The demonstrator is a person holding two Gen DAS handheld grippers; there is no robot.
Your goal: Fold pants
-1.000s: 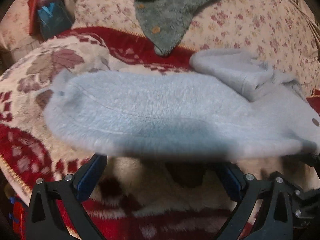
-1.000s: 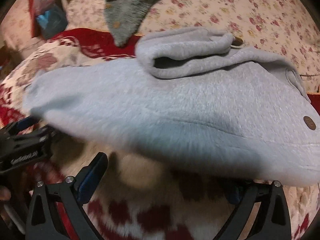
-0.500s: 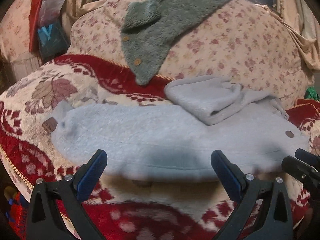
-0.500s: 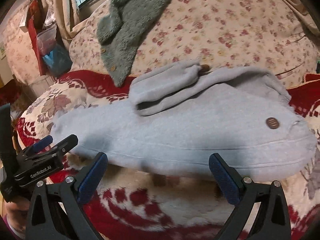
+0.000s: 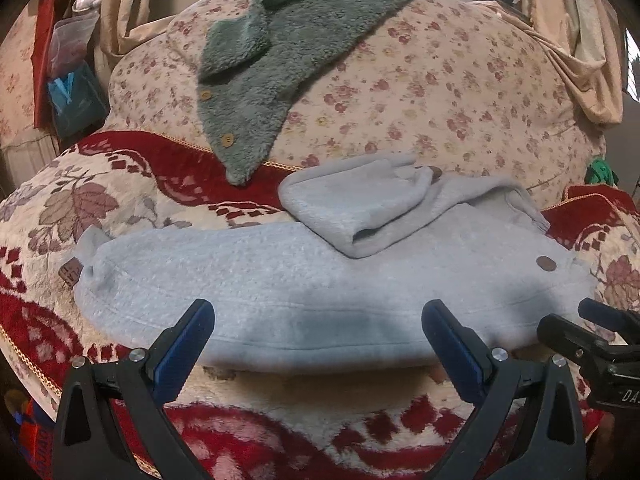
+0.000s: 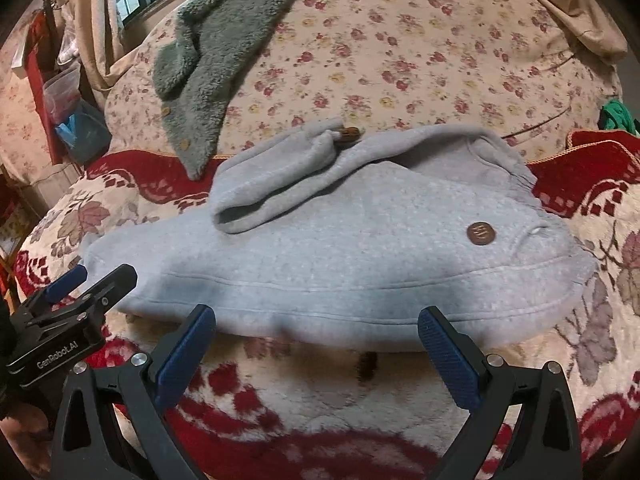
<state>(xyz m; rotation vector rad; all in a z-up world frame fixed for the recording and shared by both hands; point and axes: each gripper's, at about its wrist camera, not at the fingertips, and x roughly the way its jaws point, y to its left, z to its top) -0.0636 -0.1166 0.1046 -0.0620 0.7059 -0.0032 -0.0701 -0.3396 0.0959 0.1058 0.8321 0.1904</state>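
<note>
A sofa with a floral back cushion [image 5: 440, 80] is covered on its seat by a red and cream patterned blanket [image 5: 120, 184]. A grey-green fleece garment [image 5: 280, 60] with wooden buttons is draped over the back. On the blanket the light grey fleece pants [image 6: 340, 248] are laid lengthwise across the seat, one leg already doubled back on top [image 6: 280, 176] towards the waist, where a round brown patch [image 6: 481, 233] is sewn.

The left gripper [image 5: 318, 334] is held just short of the near edge of the pants, its blue-padded jaws spread wide and holding nothing. The right gripper [image 6: 316, 334] is likewise held at the near edge, jaws spread and empty.

The step in hand is judged to be a pause between folds: one fold looks finished and nothing is gripped. The next move probably calls for both grippers to be closed on the near edge or an end of the pants, so that the length can be halved.

The far edge of the pants is hidden behind the folded leg, the cuff end at the left is bunched and hard to read, and a small brown tag [image 5: 71, 273] beside it cannot be made out.
</note>
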